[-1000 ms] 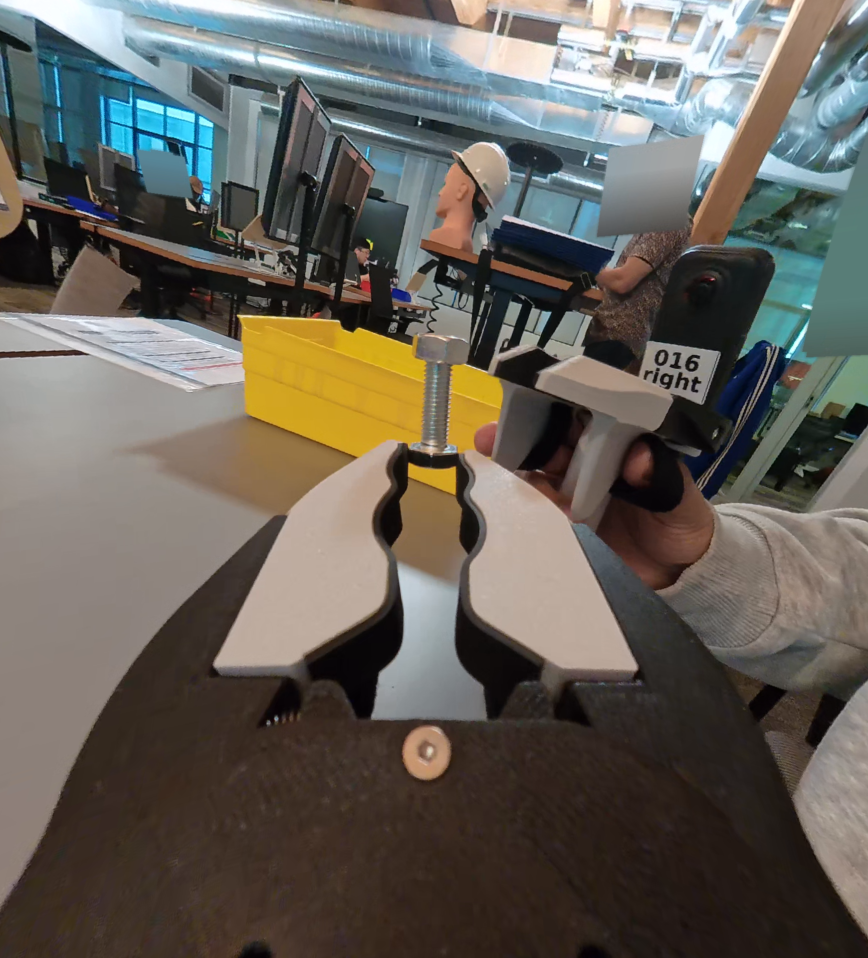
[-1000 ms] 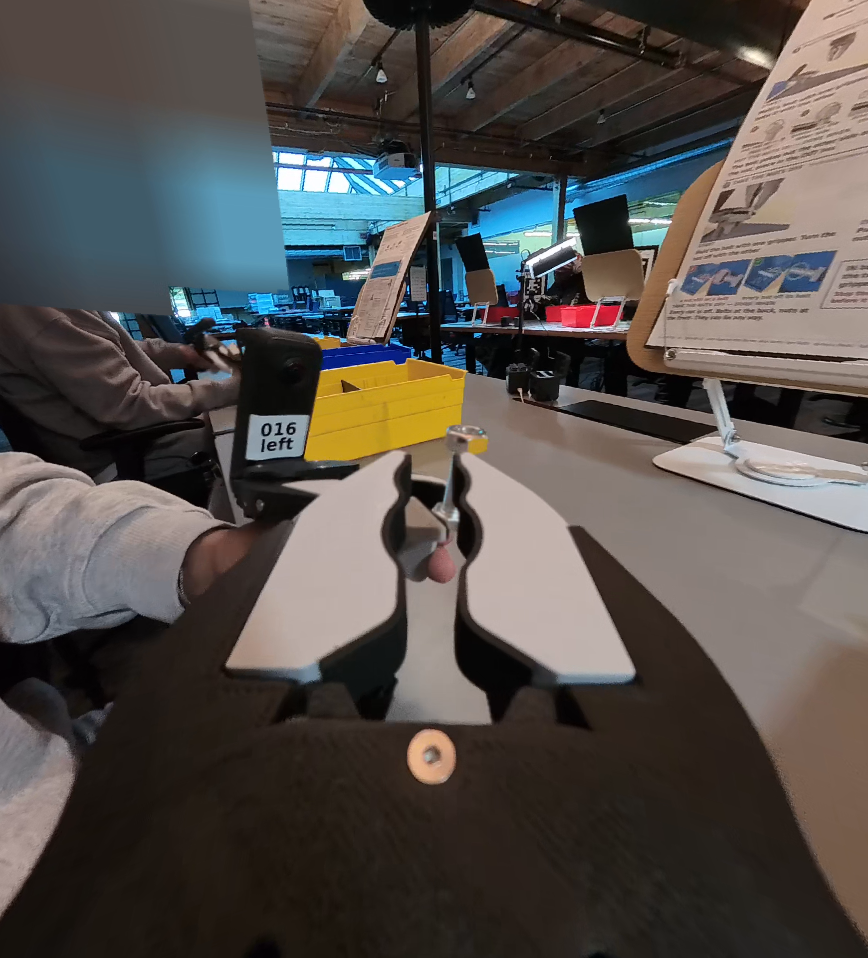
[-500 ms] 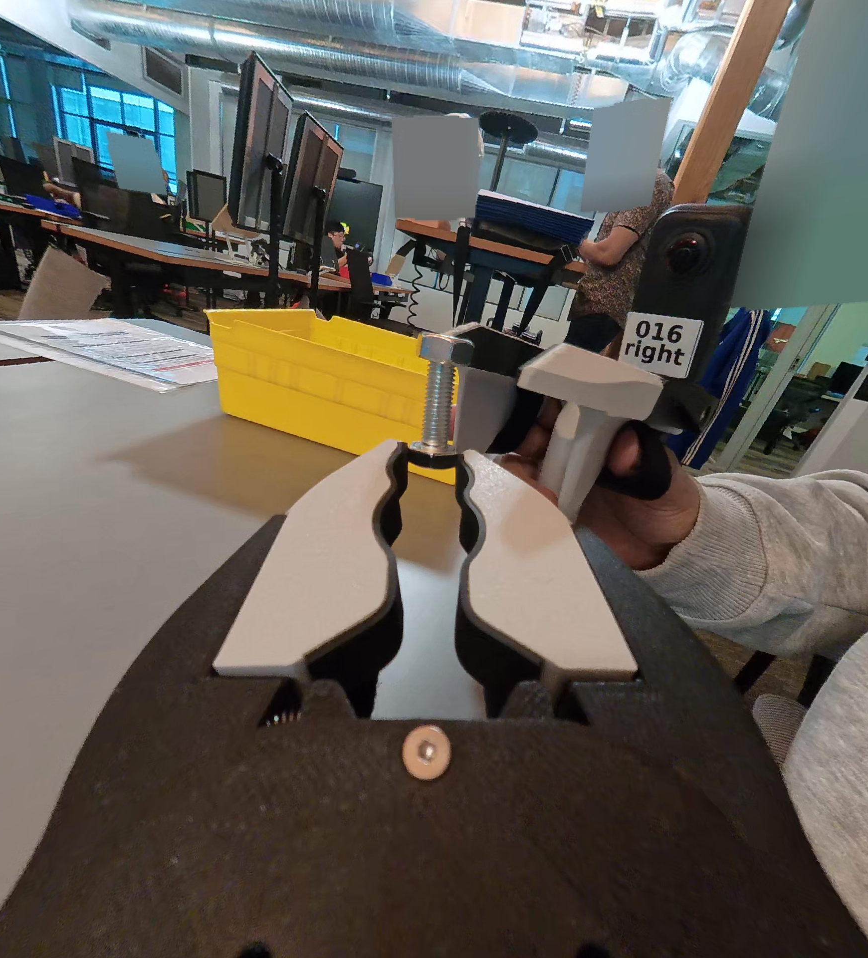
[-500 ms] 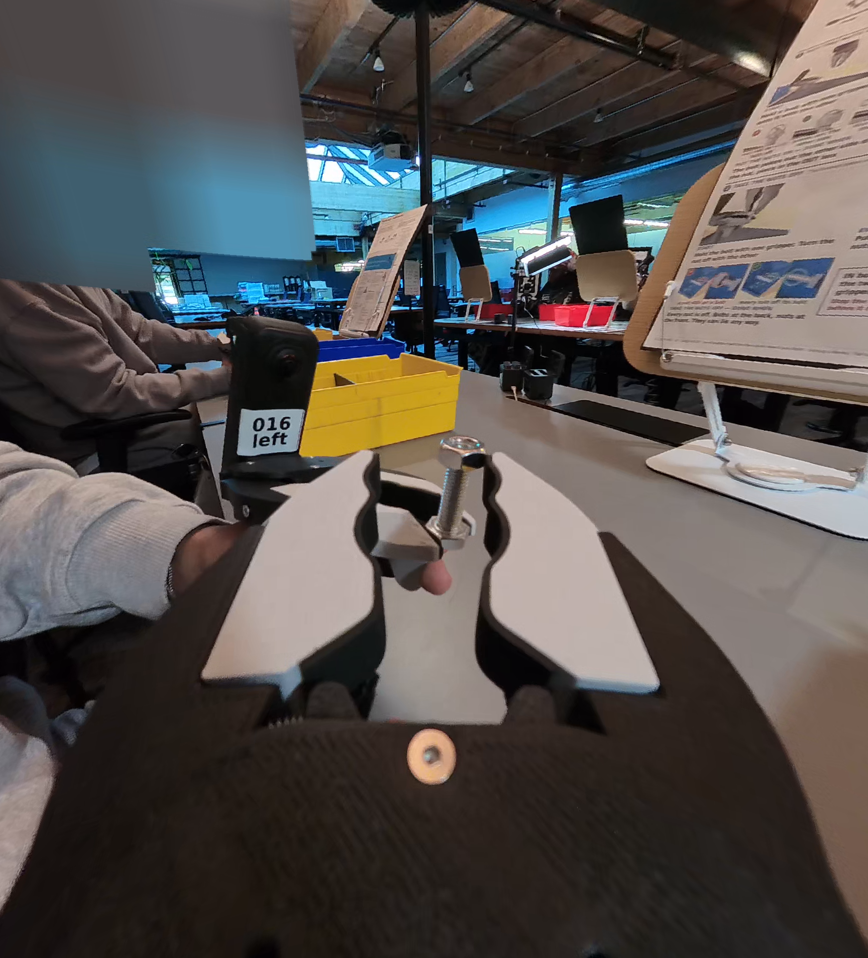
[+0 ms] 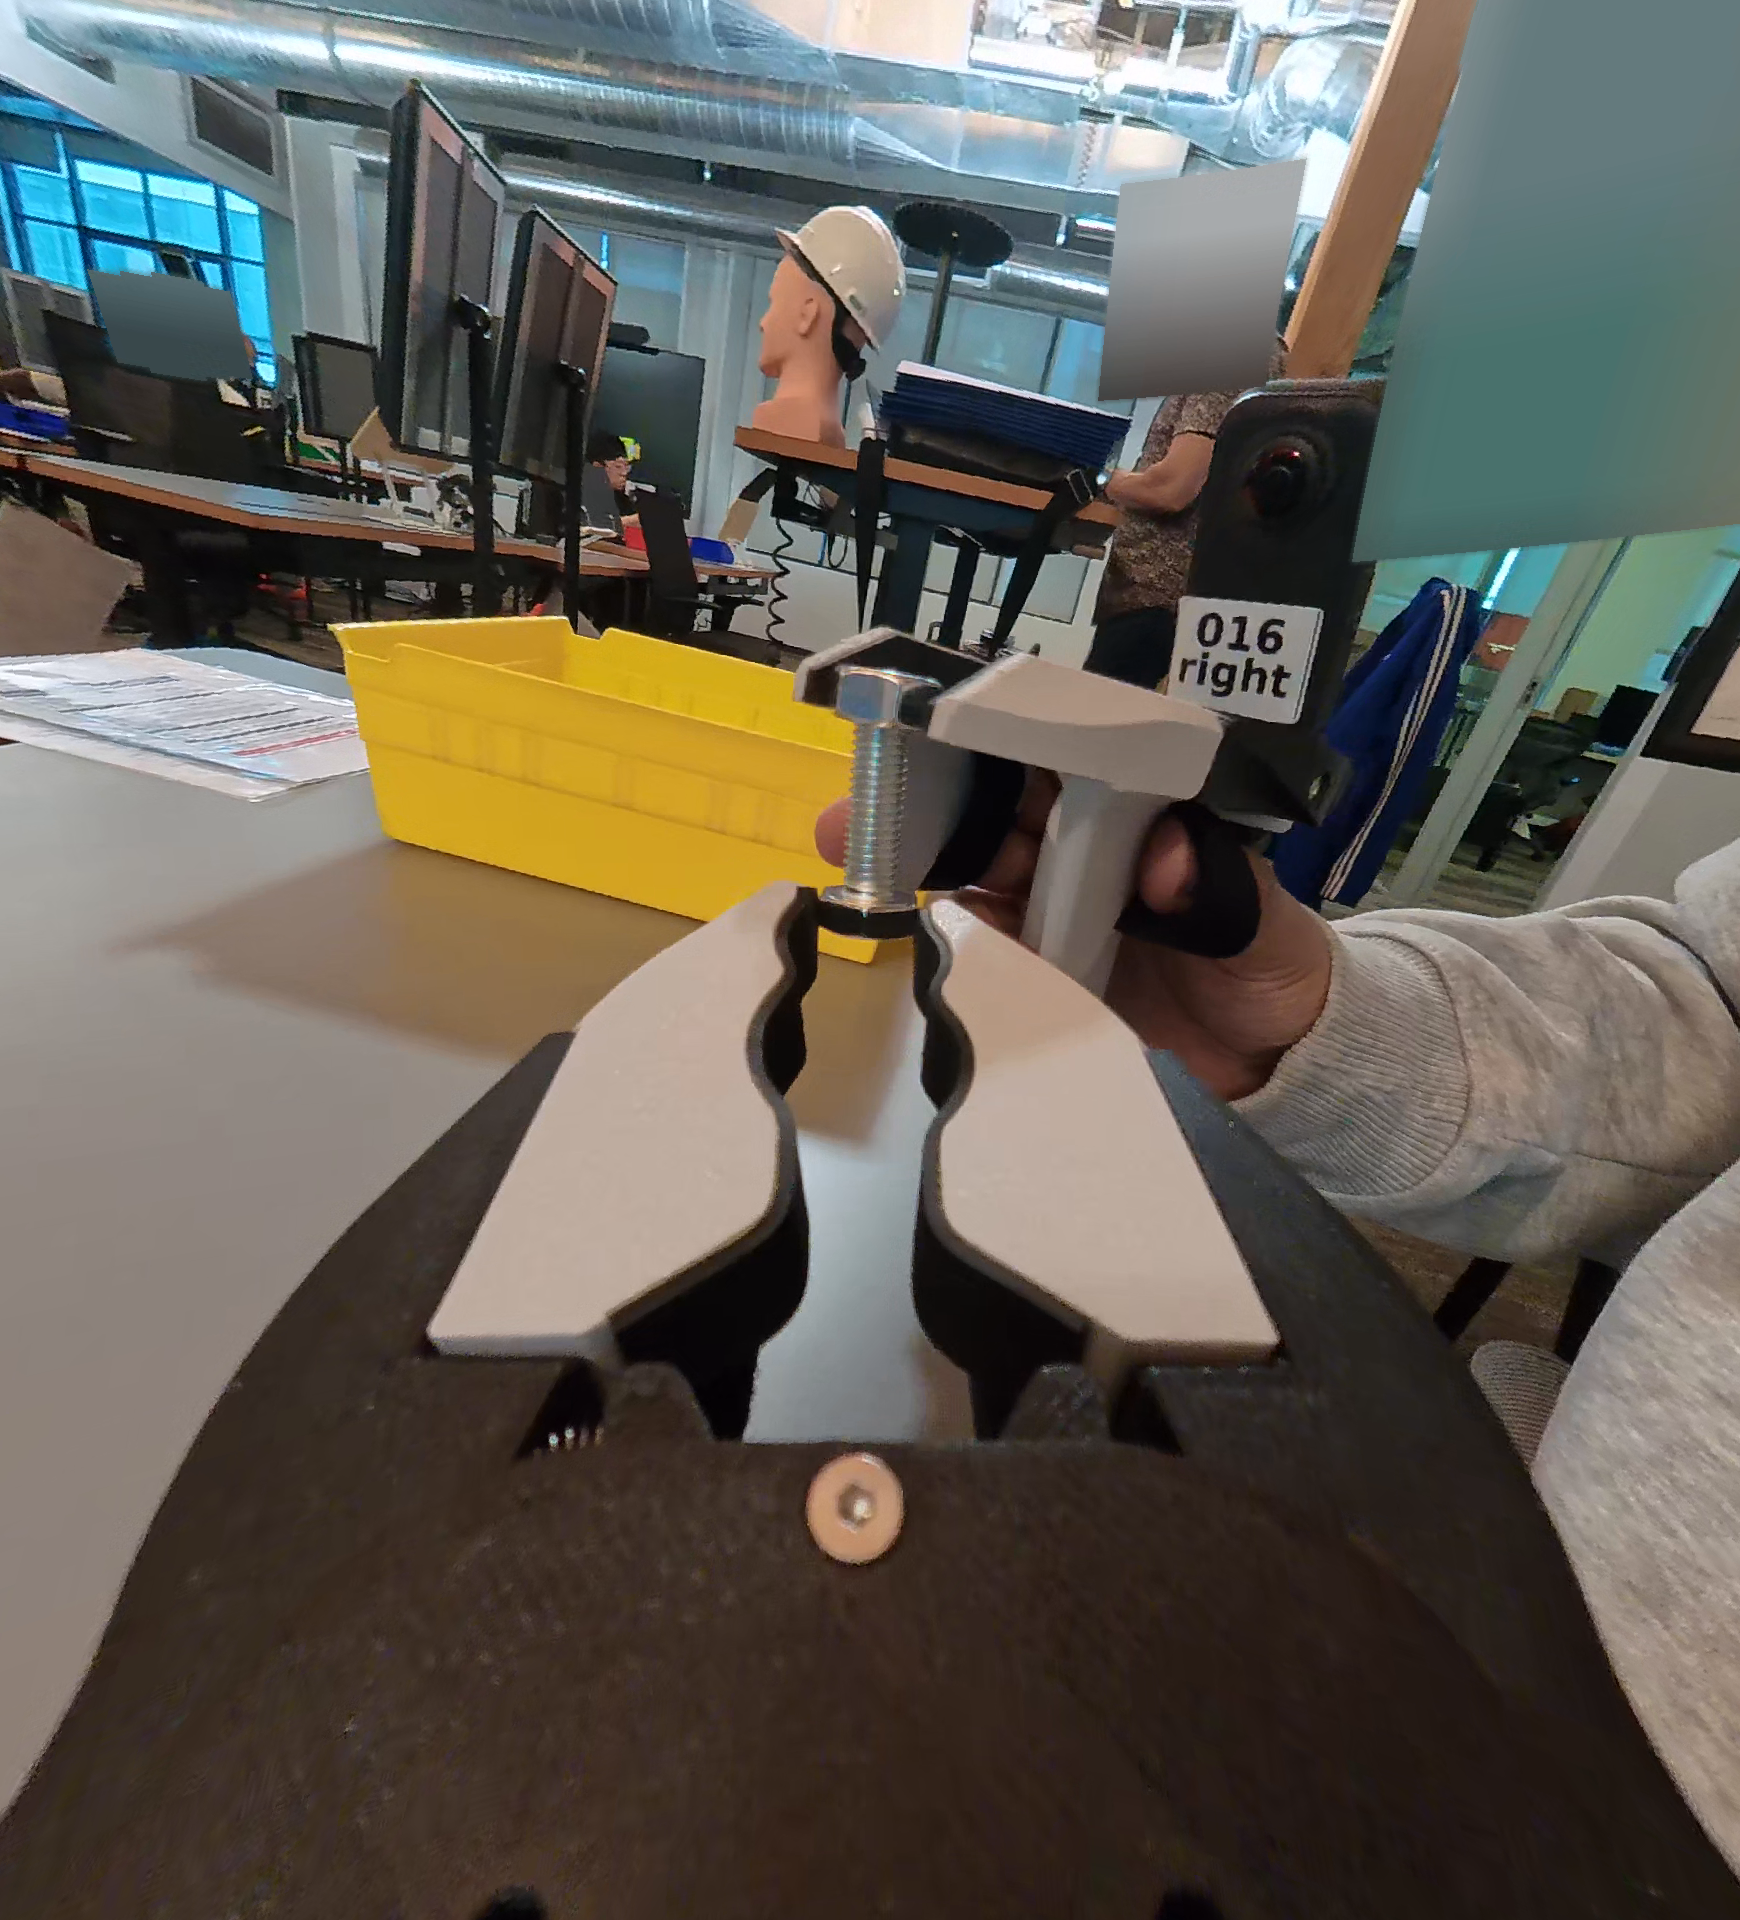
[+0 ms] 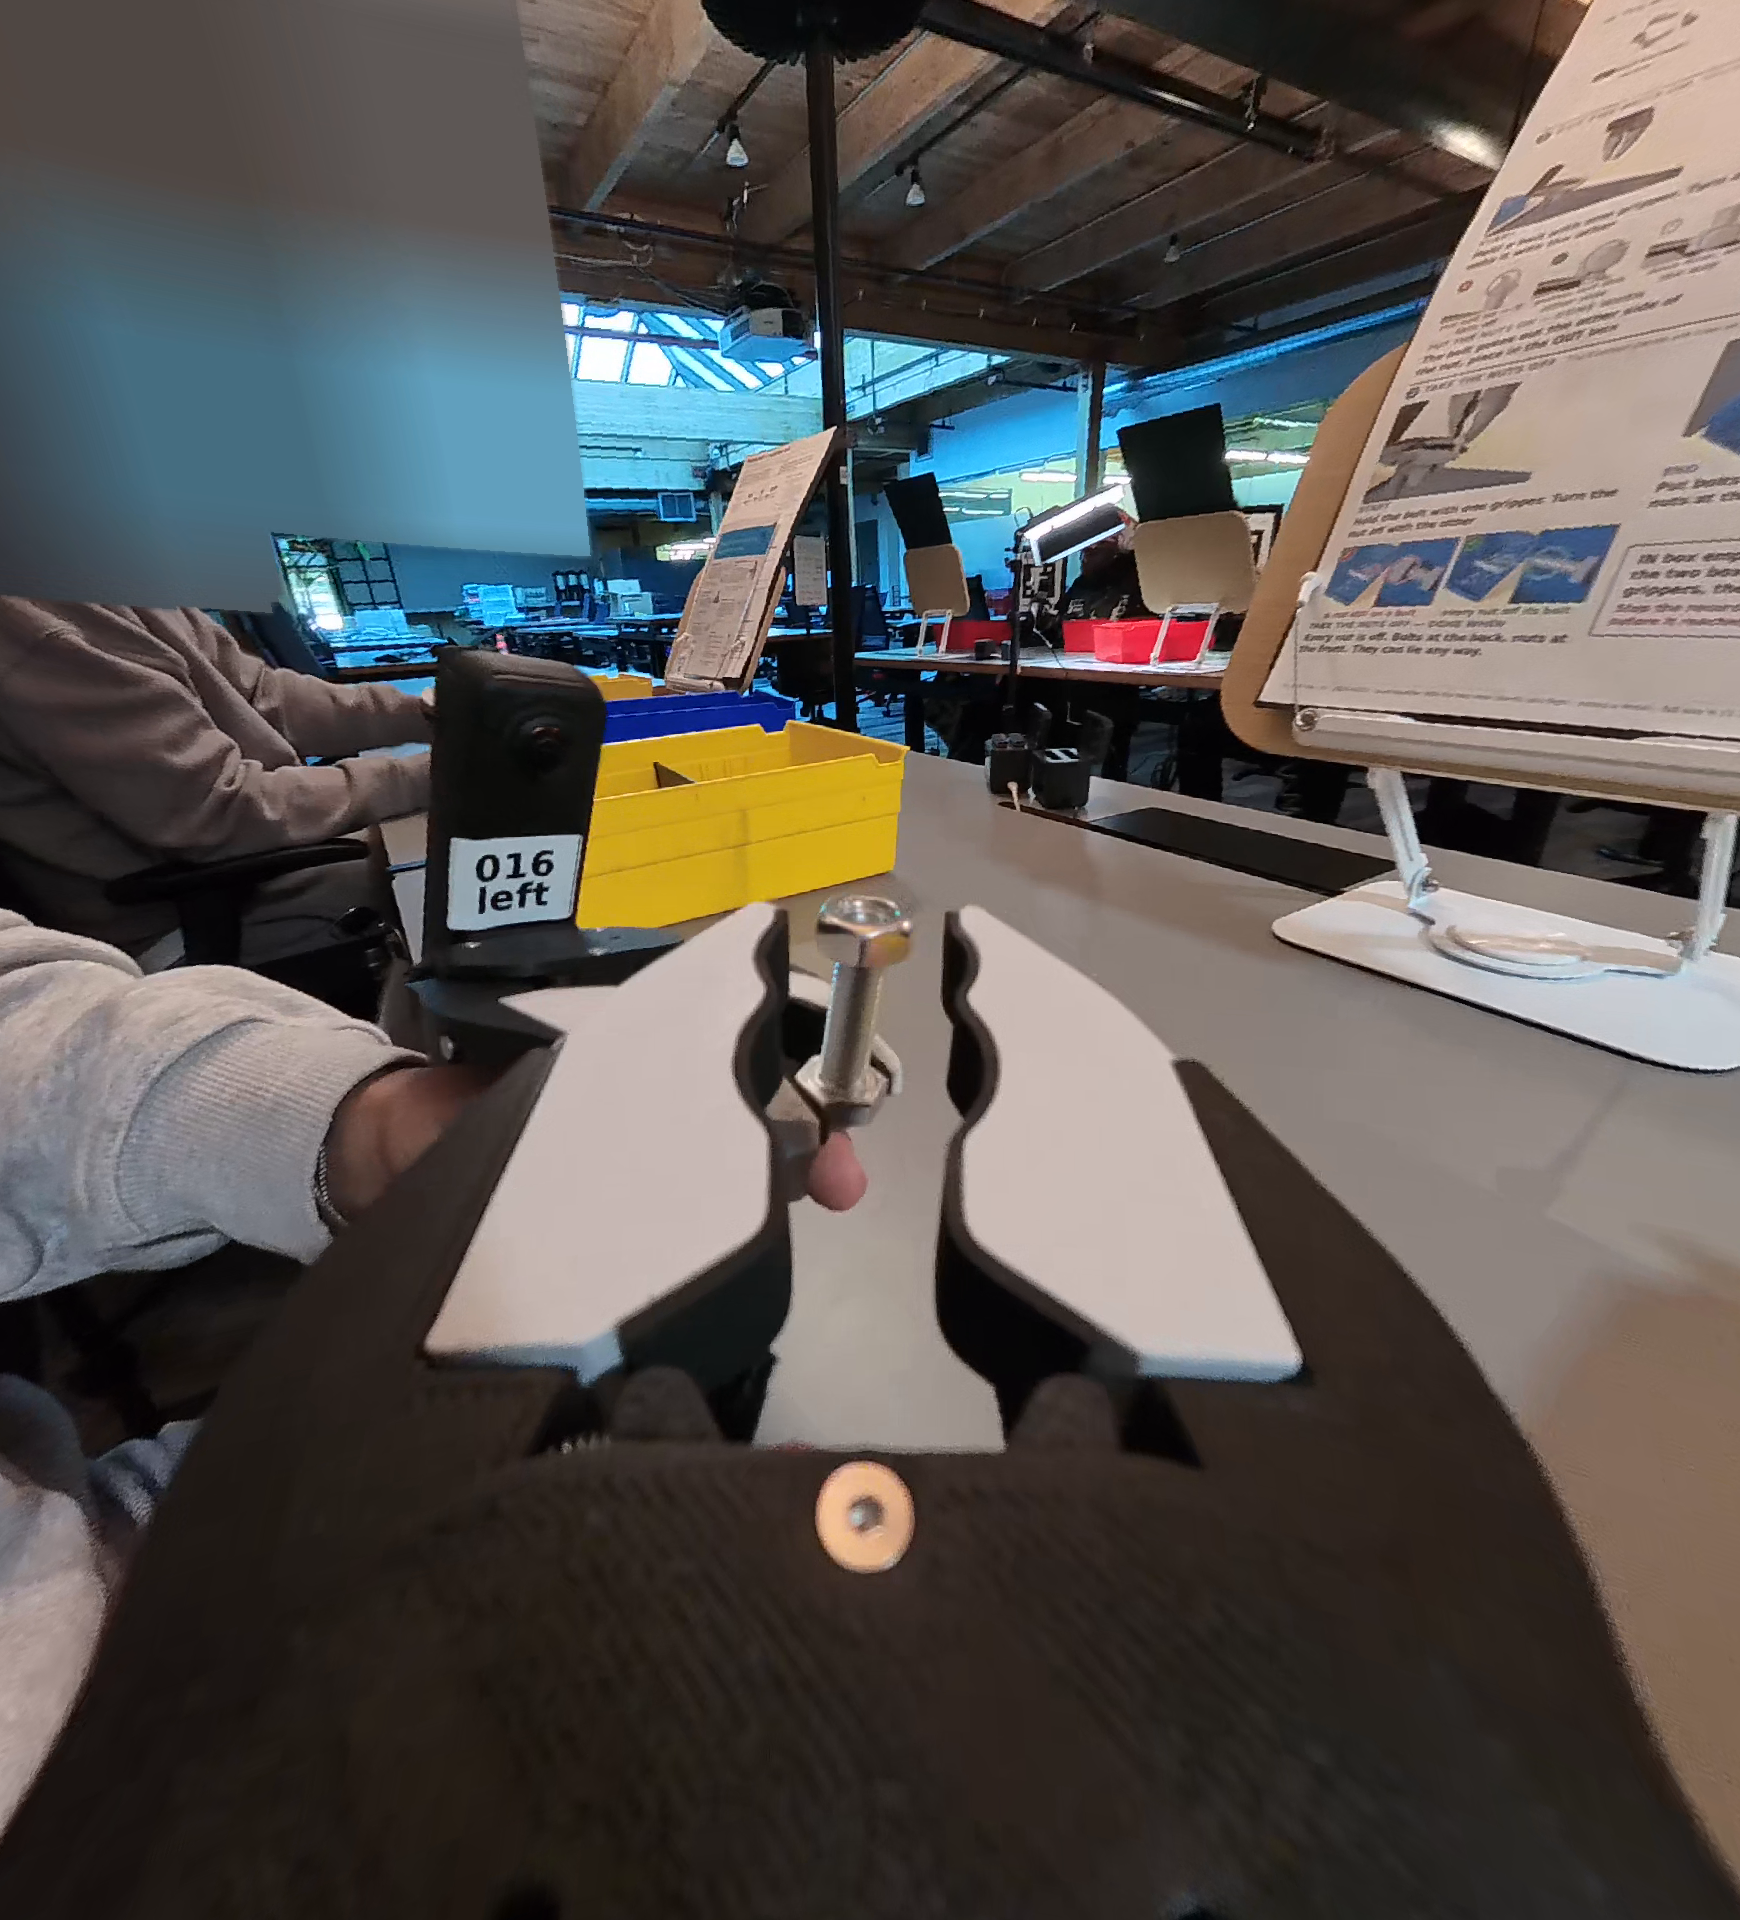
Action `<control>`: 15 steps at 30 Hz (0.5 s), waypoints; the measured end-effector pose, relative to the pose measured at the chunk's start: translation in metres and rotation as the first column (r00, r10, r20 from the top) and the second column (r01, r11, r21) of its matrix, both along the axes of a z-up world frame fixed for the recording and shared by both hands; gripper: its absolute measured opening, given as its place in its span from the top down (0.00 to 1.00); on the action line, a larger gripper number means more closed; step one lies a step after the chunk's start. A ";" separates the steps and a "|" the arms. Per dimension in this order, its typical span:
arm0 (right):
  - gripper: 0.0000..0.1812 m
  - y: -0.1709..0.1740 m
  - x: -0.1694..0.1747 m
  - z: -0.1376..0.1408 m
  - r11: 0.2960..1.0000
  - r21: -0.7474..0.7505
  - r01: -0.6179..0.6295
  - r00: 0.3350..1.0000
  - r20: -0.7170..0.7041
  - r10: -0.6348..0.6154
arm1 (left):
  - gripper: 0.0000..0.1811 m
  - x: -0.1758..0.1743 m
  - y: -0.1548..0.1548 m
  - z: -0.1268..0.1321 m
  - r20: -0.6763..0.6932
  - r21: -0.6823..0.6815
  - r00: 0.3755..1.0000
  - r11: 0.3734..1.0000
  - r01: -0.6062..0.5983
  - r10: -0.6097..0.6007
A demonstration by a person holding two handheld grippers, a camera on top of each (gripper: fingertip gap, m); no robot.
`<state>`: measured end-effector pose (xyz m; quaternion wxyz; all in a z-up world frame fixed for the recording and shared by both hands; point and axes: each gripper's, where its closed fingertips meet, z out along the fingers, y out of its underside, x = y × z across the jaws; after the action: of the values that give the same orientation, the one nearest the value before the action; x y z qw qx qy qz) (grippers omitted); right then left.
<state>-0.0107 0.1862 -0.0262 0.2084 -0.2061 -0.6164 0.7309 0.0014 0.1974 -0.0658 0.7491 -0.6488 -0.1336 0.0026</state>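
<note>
A silver bolt (image 5: 876, 800) stands upright, head up, with a nut (image 6: 845, 1086) near its lower end. My left gripper (image 5: 861, 920) is shut on that nut and holds the bolt above the grey table (image 5: 170, 1039). My right gripper (image 6: 864, 925) is open, and its two fingertips straddle the bolt head (image 6: 864, 930) with a gap on each side. In the left wrist view the right gripper (image 5: 933, 691) comes in from the right at head height, held by a hand in a grey sleeve (image 5: 1468, 1039).
A yellow bin (image 5: 575, 748) stands on the table behind the bolt; it also shows in the right wrist view (image 6: 741, 821) with a blue bin (image 6: 689, 717) behind it. A white document stand (image 6: 1531, 956) stands at the right. A laminated sheet (image 5: 139, 707) lies at the far left. The grippers are tip to tip, or close to it.
My right gripper has opened wider and moved in until its fingertips straddle the bolt head. My left gripper still holds the nut, with the bolt upright.
</note>
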 end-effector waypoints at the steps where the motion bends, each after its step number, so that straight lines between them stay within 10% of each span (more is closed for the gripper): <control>1: 0.85 -0.001 0.000 -0.001 1.000 0.008 -0.007 1.000 0.002 0.007 | 0.89 0.000 0.000 0.000 -0.002 -0.001 1.000 1.000 0.002 -0.002; 15: 0.90 0.003 -0.007 -0.003 0.991 0.030 0.129 0.990 0.060 -0.131 | 0.89 -0.007 -0.001 0.000 -0.020 -0.007 0.996 0.996 -0.092 0.092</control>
<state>-0.0181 0.1897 -0.0294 0.2390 -0.2657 -0.6174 0.7008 -0.0053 0.1964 -0.0656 0.7469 -0.6450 -0.1557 0.0440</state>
